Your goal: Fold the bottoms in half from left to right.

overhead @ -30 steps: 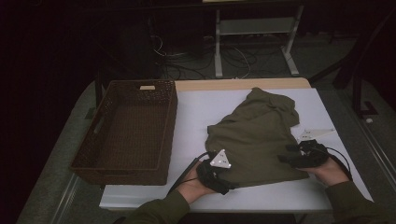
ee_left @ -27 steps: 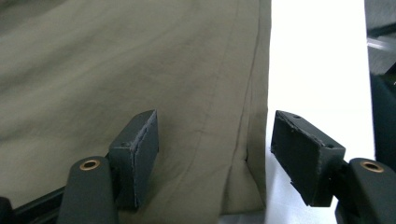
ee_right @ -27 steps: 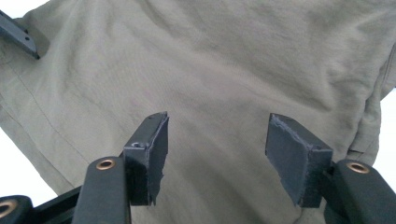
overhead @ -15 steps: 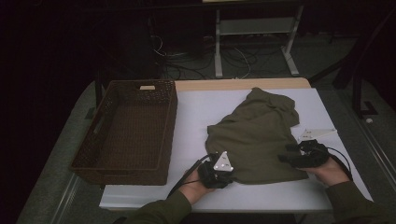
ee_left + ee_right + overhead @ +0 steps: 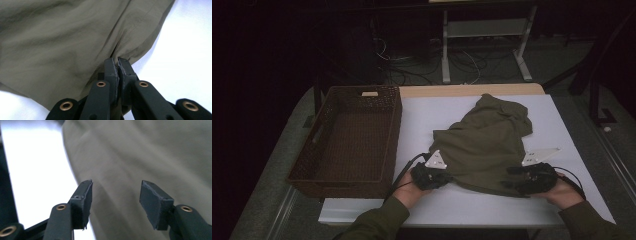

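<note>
High view: an olive-green garment being gripped at its near edge, on the white table right of the wicker basket.

The left gripper has just been closing, and its jaws are now clamped on a fold of the garment's near-left hem (pinched cloth is seen between the pads). The right gripper is held half open over the near-right edge, nothing caught. A second pinch there seems called for next, before lifting. The cloth lies crumpled, matte, softly creased.

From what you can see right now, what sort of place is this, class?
Probably a lab or workshop recording bench: a white table in a dark room, loose cables on the floor behind it, and a metal stand.
</note>
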{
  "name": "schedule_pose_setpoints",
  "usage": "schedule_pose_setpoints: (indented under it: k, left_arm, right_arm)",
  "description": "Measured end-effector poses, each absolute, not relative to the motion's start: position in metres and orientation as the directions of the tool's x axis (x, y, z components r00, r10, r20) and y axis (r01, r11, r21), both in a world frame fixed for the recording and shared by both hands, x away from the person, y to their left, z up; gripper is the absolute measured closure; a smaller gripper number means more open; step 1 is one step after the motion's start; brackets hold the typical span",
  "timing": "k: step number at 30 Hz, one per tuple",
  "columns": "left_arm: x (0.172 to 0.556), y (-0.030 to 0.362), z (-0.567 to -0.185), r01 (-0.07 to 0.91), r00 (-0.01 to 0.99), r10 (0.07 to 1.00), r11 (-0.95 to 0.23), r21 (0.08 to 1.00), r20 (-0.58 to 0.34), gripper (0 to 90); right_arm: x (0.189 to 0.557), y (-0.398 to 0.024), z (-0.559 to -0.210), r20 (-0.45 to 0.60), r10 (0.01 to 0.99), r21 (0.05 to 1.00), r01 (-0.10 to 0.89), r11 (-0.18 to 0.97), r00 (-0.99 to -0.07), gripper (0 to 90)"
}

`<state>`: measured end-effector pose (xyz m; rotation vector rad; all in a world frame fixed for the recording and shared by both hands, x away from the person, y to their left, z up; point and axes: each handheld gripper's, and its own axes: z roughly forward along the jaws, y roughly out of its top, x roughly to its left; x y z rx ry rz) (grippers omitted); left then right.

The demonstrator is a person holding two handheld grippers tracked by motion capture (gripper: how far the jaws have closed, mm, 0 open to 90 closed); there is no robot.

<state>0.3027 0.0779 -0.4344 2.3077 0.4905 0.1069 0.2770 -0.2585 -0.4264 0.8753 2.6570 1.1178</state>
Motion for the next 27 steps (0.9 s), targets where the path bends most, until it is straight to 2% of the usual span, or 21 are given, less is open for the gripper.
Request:
schedule_pose_setpoints:
  k: [7,11,15,16,19,27]
  left_arm:
    - [0.304,0.077,-0.437,0.329,0.922,0.377,-0.639,0.696,-0.09,85.9]
    - [0.306,0.078,-0.438,0.337,0.922,0.371,-0.636,0.694,-0.107,85.9]
    - [0.306,0.078,-0.438,0.333,0.926,0.359,-0.639,0.694,-0.114,85.9]
    - [0.306,0.078,-0.437,0.331,0.928,0.354,-0.64,0.694,-0.116,85.9]
    - [0.305,0.077,-0.437,0.33,0.929,0.349,-0.64,0.694,-0.12,86.0]
    - [0.304,0.081,-0.435,0.345,0.927,0.343,-0.628,0.697,-0.149,86.1]
  right_arm:
    - [0.27,-0.238,-0.444,0.054,0.488,0.619,0.413,0.668,-0.871,36.9]
    - [0.271,-0.24,-0.444,0.013,0.491,0.624,0.391,0.677,-0.871,51.0]
    - [0.273,-0.24,-0.443,0.006,0.491,0.625,0.387,0.678,-0.871,78.3]
    - [0.273,-0.24,-0.443,-0.005,0.492,0.624,0.382,0.682,-0.871,81.7]
    - [0.275,-0.24,-0.443,-0.006,0.499,0.624,0.387,0.679,-0.866,86.1]
    - [0.275,-0.241,-0.44,0.019,0.497,0.631,0.396,0.667,-0.868,86.7]
